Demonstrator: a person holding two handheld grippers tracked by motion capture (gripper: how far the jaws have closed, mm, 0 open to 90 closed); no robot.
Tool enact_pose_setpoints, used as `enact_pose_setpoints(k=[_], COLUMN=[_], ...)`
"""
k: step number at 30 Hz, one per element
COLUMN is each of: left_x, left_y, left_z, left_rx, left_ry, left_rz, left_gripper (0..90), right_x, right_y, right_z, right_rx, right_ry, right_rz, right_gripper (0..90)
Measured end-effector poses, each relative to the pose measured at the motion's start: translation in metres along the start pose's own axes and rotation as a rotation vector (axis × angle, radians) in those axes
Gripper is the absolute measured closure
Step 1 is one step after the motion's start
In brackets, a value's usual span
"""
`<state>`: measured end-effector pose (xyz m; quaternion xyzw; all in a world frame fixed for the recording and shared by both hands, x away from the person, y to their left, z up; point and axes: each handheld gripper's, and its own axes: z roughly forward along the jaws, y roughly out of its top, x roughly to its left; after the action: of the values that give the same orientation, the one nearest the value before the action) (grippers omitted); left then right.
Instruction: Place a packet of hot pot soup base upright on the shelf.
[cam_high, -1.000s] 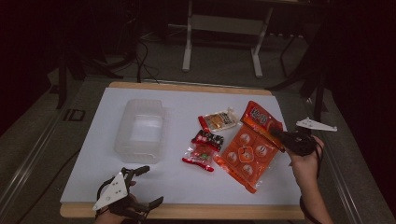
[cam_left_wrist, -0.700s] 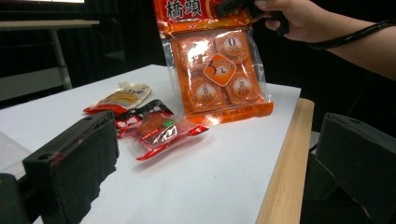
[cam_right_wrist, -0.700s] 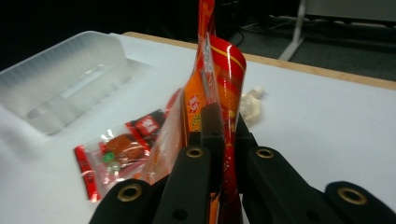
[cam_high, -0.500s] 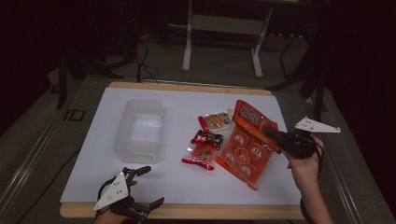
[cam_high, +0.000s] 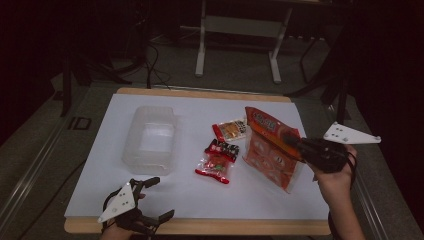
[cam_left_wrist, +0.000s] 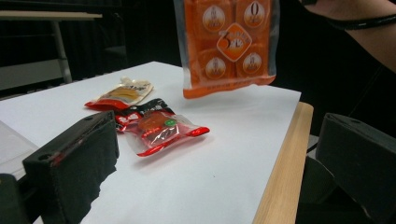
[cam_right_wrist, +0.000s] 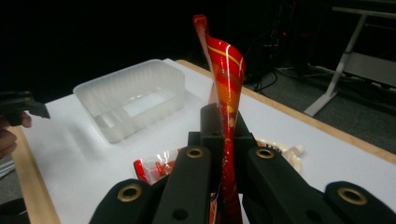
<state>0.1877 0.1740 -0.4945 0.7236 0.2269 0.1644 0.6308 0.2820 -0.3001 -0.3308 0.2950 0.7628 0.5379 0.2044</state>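
My right gripper (cam_high: 295, 142) is shut on the edge of a large orange snack bag (cam_high: 270, 147) and holds it above the white sheet at the right. In the right gripper view the bag (cam_right_wrist: 226, 88) stands edge-on, pinched between the jaws. The left gripper view shows the bag (cam_left_wrist: 226, 44) hanging in the air. A clear plastic tub (cam_high: 150, 140) stands left of centre. Two small red packets (cam_high: 216, 165) and a yellow-red packet (cam_high: 230, 130) lie in the middle. My left gripper (cam_high: 156, 199) is open at the near left edge, nothing between its jaws.
The white sheet (cam_high: 100, 165) covers a wooden table top (cam_high: 200, 226) whose edge shows along the front. A metal stand (cam_high: 237, 40) and cables sit on the floor beyond the table. Dark space surrounds the table.
The right gripper has lifted the orange bag off the sheet and tilted it upright, moving slightly left. The left gripper stayed near the front edge.
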Motion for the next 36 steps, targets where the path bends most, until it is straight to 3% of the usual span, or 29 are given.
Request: enact_pose_setpoints(k=[10, 15, 19, 24, 28, 36], left_x=[0.005, 0.007, 0.012, 0.016, 0.017, 0.022], left_y=[0.016, 0.024, 0.040, 0.055, 0.063, 0.081], left_z=[-0.004, -0.007, -0.007, -0.002, 0.004, 0.018], left_rx=[0.015, 0.025, 0.018, 0.041, 0.032, 0.022], left_ry=[0.016, 0.003, -0.012, -0.032, -0.057, -0.080], left_rz=[-0.041, -0.028, -0.008, -0.019, -0.032, -0.013], left_gripper=[0.0, 0.0, 0.0, 0.0, 0.0, 0.0], right_x=[0.006, 0.012, 0.017, 0.024, 0.030, 0.042], right_y=[0.025, 0.034, 0.042, 0.050, 0.055, 0.066], right_z=[-0.014, -0.018, -0.019, -0.019, -0.020, -0.019], right_rx=[-0.044, -0.063, -0.068, -0.077, -0.091, -0.109], right_ry=[0.031, 0.061, 0.092, 0.124, 0.158, 0.207], right_rz=[-0.026, -0.035, -0.046, -0.060, -0.066, -0.087], right_gripper=[90.0, 90.0, 90.0, 90.0, 90.0, 90.0])
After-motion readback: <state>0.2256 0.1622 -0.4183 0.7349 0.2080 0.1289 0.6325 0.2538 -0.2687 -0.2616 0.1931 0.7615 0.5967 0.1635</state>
